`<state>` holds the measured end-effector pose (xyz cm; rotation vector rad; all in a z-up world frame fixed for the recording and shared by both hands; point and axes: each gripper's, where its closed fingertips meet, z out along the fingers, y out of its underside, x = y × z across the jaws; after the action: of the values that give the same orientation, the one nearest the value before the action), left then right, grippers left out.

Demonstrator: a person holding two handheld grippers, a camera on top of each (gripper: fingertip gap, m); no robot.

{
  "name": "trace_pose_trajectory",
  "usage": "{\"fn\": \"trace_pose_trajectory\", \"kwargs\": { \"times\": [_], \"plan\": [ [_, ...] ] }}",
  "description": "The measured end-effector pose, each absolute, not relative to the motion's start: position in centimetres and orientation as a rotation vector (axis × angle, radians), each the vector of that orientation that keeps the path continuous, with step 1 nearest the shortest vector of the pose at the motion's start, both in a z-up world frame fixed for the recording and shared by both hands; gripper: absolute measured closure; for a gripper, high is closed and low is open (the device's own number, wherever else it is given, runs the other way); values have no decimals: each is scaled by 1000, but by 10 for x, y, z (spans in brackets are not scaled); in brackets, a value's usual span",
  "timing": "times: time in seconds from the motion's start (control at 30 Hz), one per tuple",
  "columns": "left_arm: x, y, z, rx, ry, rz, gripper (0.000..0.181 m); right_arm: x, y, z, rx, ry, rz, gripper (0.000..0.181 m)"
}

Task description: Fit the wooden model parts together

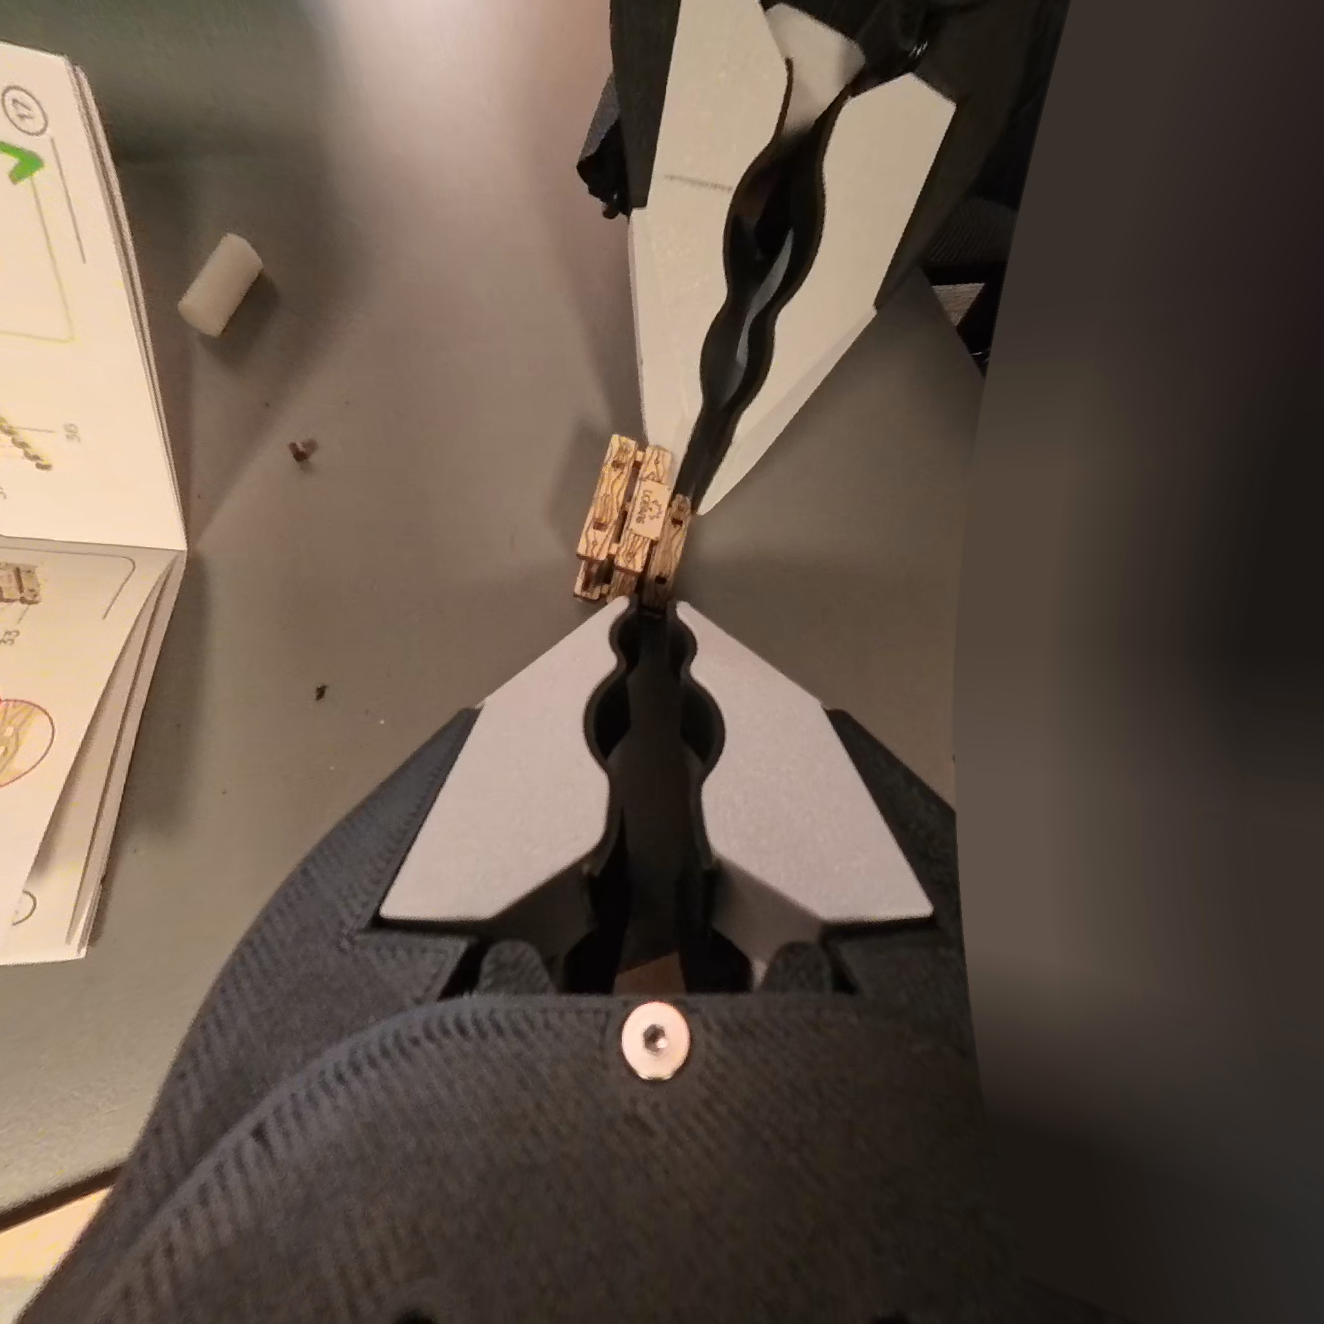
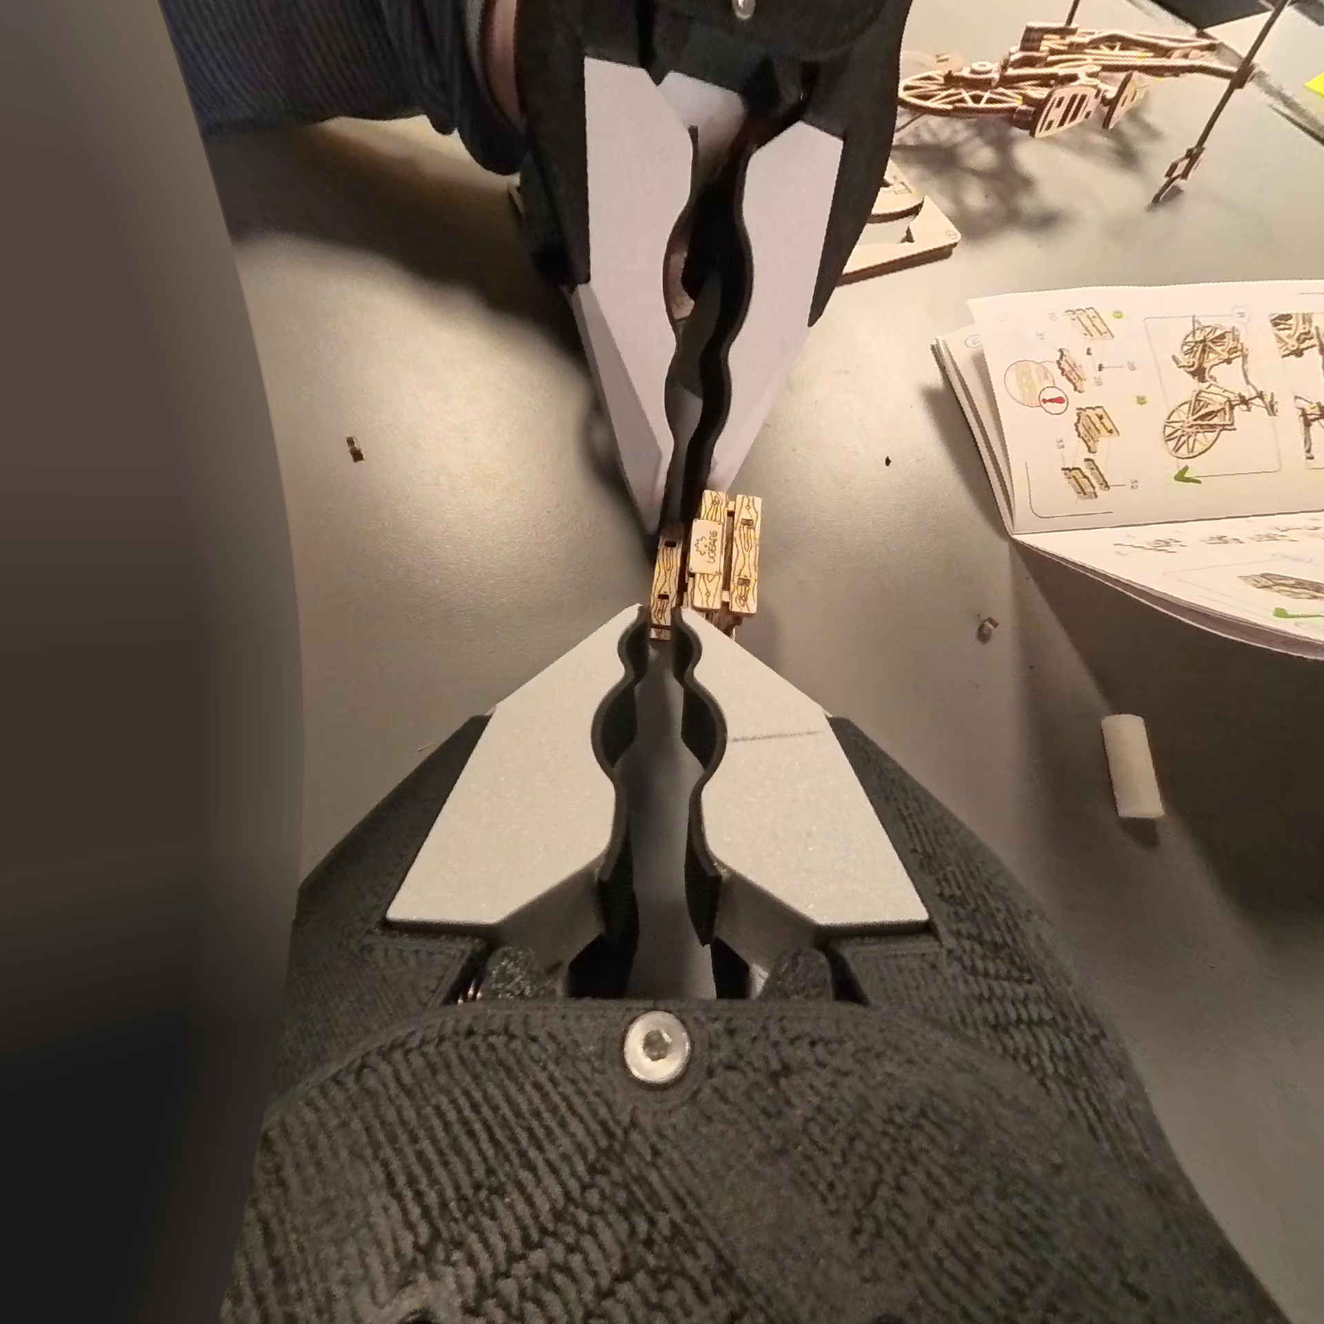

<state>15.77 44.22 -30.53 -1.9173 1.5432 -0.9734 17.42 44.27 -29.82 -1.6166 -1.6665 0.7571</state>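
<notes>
A small wooden model assembly (image 1: 627,526) of several light engraved slats is held above the grey table, between the two grippers. My left gripper (image 1: 653,609) comes from the bottom of the left wrist view and is shut on the near end of the assembly's right-hand slat (image 1: 668,552). My right gripper (image 1: 691,501) comes from the top and is shut on the far end of the same slat. In the right wrist view the right gripper (image 2: 663,634) pinches the left-hand slat (image 2: 663,580) of the assembly (image 2: 716,566), and the left gripper (image 2: 673,519) grips it from above.
An open instruction booklet (image 1: 79,444) lies on the table (image 1: 401,401); it also shows in the right wrist view (image 2: 1146,430). A white cylinder (image 1: 222,294) lies near it (image 2: 1132,774). A built wooden cart model (image 2: 1039,86) and a flat wooden sheet (image 2: 910,229) lie farther back. Small scraps (image 2: 351,448) dot the table. The tips of both grippers are at nearly the same place.
</notes>
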Motion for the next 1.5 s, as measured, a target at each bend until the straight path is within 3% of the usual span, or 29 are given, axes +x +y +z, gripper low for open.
{"fn": "trace_pose_trajectory", "kwargs": {
  "times": [1.5],
  "plan": [
    [159,447,-306,-1955,1487,-949,176,176,451,-301,-1597,-1765,863,177]
  ]
}}
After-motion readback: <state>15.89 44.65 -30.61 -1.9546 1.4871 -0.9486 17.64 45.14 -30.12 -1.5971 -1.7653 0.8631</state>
